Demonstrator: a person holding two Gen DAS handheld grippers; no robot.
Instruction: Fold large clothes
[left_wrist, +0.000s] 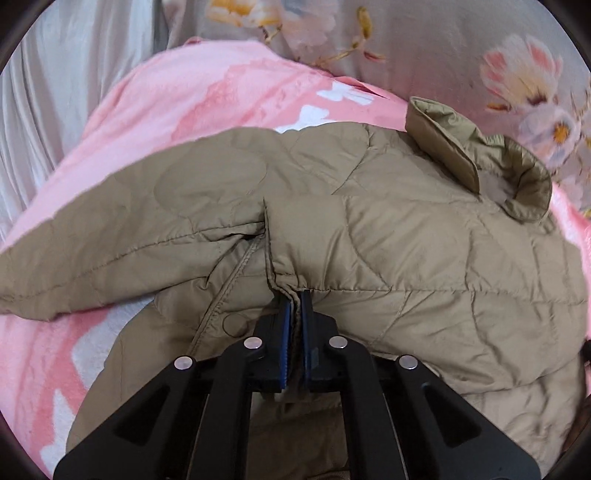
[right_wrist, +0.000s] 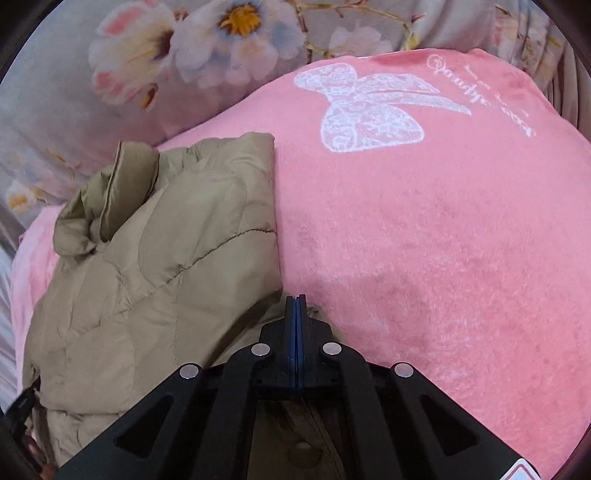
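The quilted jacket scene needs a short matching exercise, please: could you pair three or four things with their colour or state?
Things:
1. quilted jacket
2. blanket
3. left gripper
4. floral sheet

States:
A. pink, with a white bow print
B. grey, with flowers
C. tan, collar standing up
D. shut on a jacket edge

Pairs: 1-C, 2-A, 3-D, 4-B

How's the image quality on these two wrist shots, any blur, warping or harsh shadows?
Left wrist view: soft, even light, no glare; the floral bedding at the top is blurred, while the tan quilted jacket near the left hand-held gripper is sharper. Right wrist view: fisheye bulges the pink blanket; a faint shadow lies beside the right hand-held gripper. Both have dark rounded corners.
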